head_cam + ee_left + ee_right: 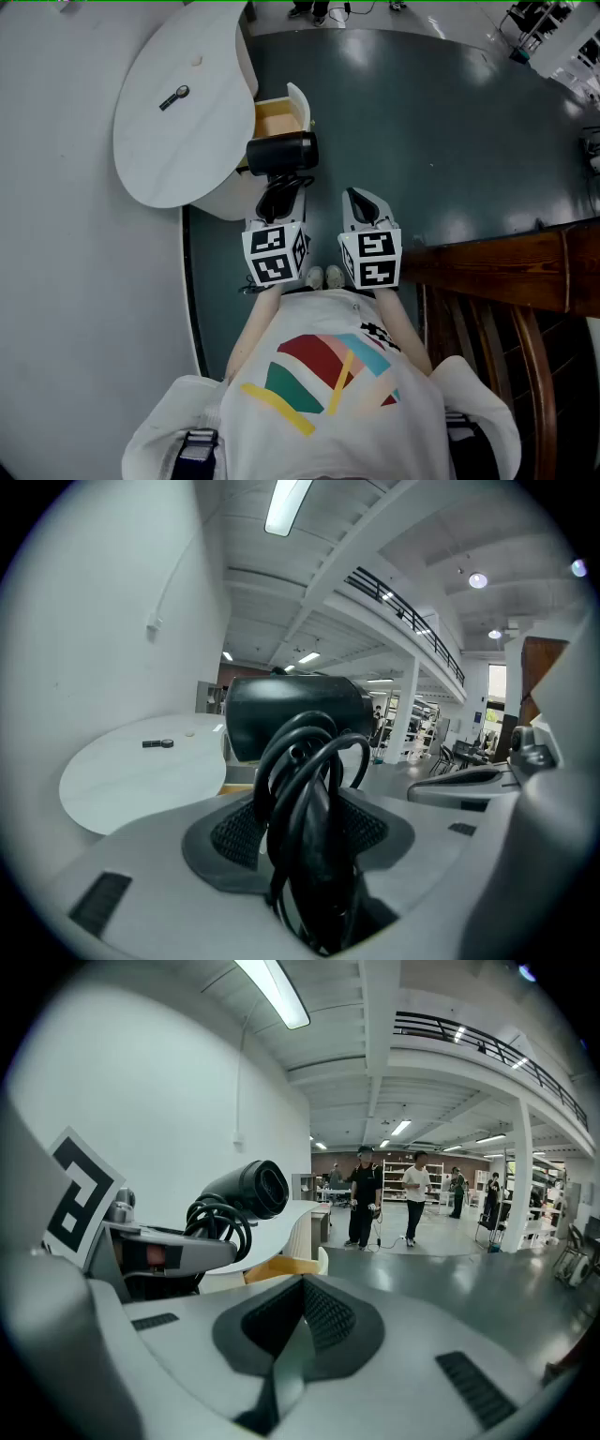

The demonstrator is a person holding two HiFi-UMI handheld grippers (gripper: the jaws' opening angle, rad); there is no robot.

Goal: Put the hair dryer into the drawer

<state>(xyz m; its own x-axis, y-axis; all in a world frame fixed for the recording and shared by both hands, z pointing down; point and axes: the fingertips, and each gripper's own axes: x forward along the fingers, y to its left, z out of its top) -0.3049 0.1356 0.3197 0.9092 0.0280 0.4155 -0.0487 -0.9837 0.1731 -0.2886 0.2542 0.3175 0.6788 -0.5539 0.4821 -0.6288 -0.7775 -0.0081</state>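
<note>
Left gripper view: the pads (234, 834) are clamped from both sides on the handle of the hair dryer (292, 714), with the coiled cord (314, 752) caught in the same pinch. I judge the cord was gathered into the grip so it cannot trail or snag on the drawer's edge. The left gripper (302, 829) is thus closed on a thick bundle, so its jaws stand wide though they are gripping.

Right gripper view: the right gripper (298, 1324) has its fingers pressed together with nothing between them. In the head view it hangs at 3 o'clock of the left gripper, well clear of the load. I read it as idle or in reserve.

Head view: the dryer is carried in the air, barrel lying crosswise, at 12 o'clock of the left gripper. The drawer (298, 101) stands pulled out with its wooden inside exposed, at 12 o'clock of the barrel and just beyond it. The dryer is not yet inside.

The drawer belongs to a unit under a round white top (178, 150), at 10 o'clock of the dryer. A small dark item (173, 97) lies on that top, apart from the work.

Judgement: the remaining step is to carry the dryer forward and lower it. The barrel's crosswise set may need watching against the drawer walls.
</note>
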